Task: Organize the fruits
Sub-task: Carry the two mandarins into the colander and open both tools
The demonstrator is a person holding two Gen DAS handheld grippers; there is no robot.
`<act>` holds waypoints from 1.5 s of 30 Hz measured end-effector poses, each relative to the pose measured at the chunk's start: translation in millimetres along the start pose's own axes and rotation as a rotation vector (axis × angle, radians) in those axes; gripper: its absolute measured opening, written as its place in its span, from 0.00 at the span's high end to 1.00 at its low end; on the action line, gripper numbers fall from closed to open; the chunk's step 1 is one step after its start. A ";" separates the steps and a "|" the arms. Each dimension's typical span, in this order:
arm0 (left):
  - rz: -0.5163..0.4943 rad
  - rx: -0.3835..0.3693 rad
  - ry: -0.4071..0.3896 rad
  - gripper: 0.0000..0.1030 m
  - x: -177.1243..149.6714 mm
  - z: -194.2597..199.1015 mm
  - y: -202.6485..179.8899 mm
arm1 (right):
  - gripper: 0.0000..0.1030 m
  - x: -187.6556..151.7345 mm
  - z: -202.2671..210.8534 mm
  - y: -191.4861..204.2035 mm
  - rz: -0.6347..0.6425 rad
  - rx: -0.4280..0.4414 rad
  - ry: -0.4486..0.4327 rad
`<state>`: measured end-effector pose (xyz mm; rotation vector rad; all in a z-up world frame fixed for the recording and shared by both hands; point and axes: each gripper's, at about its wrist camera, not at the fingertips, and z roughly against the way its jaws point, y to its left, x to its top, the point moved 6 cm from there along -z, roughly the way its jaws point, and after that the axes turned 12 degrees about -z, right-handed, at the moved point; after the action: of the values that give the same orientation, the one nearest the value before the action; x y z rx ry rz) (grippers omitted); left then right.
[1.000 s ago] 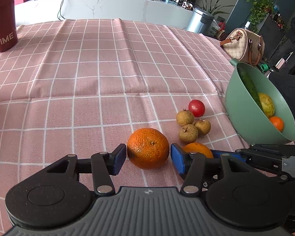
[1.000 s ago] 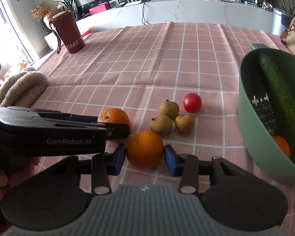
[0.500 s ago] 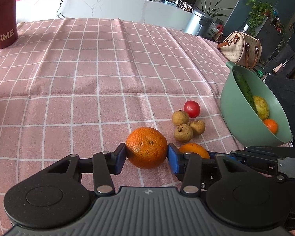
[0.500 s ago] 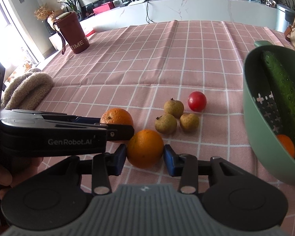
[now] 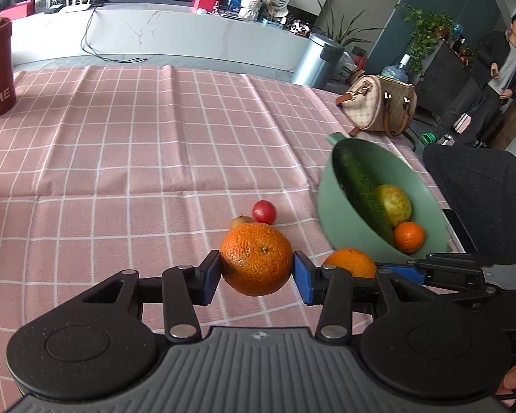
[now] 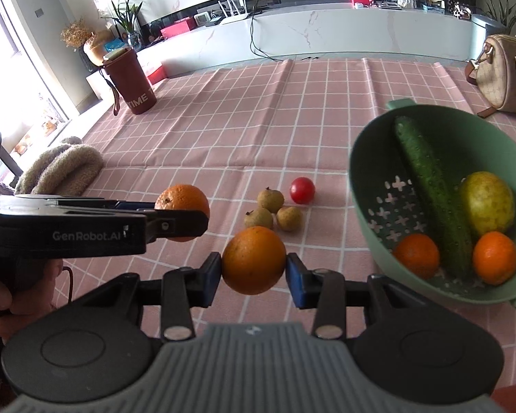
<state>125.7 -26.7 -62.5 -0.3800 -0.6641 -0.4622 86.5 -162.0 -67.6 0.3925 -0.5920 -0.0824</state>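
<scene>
My left gripper [image 5: 256, 277] is shut on a rough-skinned orange [image 5: 257, 258] and holds it above the pink checked cloth. My right gripper [image 6: 253, 275] is shut on a smoother orange [image 6: 253, 259], also lifted. The left gripper and its orange [image 6: 182, 199] show at the left of the right wrist view. The green colander bowl [image 6: 364, 203] stands at the right, holding a cucumber [image 6: 426, 182], a yellow-green fruit [image 6: 486, 203] and two small oranges [image 6: 418, 254]. Three brown longans [image 6: 270, 208] and a red tomato [image 6: 302, 190] lie on the cloth beside the bowl.
A dark red cup marked TIME [image 6: 134, 86] stands at the far left of the table. A beige knitted item [image 6: 62, 168] lies at the left edge. A patterned handbag [image 5: 382, 106] sits at the far right. A person [image 5: 498, 69] stands beyond the table.
Both grippers closed fully on their oranges and lifted them off the cloth. The views rose and shifted toward the green bowl.
</scene>
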 end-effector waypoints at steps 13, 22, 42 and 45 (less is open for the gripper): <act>-0.100 -0.070 0.029 0.51 61.2 -22.0 -80.2 | 0.64 45.8 67.3 -60.2 0.072 -0.094 -0.022; -0.171 -0.098 0.191 0.51 72.3 -75.0 -107.4 | 0.64 58.2 55.5 -113.5 0.053 -0.132 0.122; -0.390 -0.022 0.393 0.51 65.6 -126.7 -122.7 | 0.63 50.5 4.6 -128.1 0.101 -0.106 0.348; -0.401 -0.026 0.405 0.50 65.8 -129.1 -123.5 | 0.63 50.0 1.1 -128.8 0.100 -0.106 0.363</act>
<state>171.1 -209.7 -89.6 -0.1659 -0.3362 -0.9026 132.0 -290.5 -89.8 0.2659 -0.2471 0.0531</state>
